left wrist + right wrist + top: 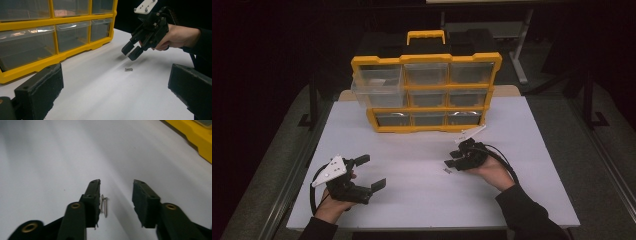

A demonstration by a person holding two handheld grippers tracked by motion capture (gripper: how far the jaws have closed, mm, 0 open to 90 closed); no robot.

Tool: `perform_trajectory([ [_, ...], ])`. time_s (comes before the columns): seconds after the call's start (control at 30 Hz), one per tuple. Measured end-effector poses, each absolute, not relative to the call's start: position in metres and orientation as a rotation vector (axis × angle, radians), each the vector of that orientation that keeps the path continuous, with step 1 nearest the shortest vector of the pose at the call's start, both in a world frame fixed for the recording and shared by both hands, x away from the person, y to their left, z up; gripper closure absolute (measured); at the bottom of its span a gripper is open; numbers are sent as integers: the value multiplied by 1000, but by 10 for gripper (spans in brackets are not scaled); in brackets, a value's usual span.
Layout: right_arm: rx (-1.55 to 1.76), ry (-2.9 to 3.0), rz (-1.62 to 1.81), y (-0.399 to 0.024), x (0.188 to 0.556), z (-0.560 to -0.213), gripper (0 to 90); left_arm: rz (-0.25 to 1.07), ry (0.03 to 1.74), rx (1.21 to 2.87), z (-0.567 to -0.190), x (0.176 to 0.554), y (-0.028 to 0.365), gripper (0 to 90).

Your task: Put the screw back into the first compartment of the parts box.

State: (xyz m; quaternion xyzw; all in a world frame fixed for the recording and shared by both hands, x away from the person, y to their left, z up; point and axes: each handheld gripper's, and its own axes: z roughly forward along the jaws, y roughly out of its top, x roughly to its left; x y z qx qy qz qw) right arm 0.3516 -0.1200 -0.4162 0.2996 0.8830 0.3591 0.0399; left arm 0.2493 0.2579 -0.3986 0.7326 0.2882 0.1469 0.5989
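**Screws between the right jaws**

Right of the table's [412, 200] middle, two small screws [104, 205] lie flat between the right gripper's [116, 200] spread jaws, just beside one pad. The left gripper [371, 172], spread wide, holds nothing near the front-left corner. A yellow drawer organizer [427, 92] stands at the far edge.

High view: fixed overhead, looks forward and down on the whole desk [422, 200], yellow drawer cabinet [427, 92] at upper centre. Left tool view: low over the desk, close, faces across it toward the right tool [131, 51] at upper right; cabinet at upper left. Right tool view: very near the surface, looking down on two small screws [104, 205] (cabinet's yellow edge at upper right). All share desk, cabinet and screws.
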Motion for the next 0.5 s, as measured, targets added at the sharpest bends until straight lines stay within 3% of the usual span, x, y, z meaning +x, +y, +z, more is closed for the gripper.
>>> perform_trajectory([
  [0.5,883,2778,1051,-117,352,-426,755,340,667,1701,-399,249,258,0],
])
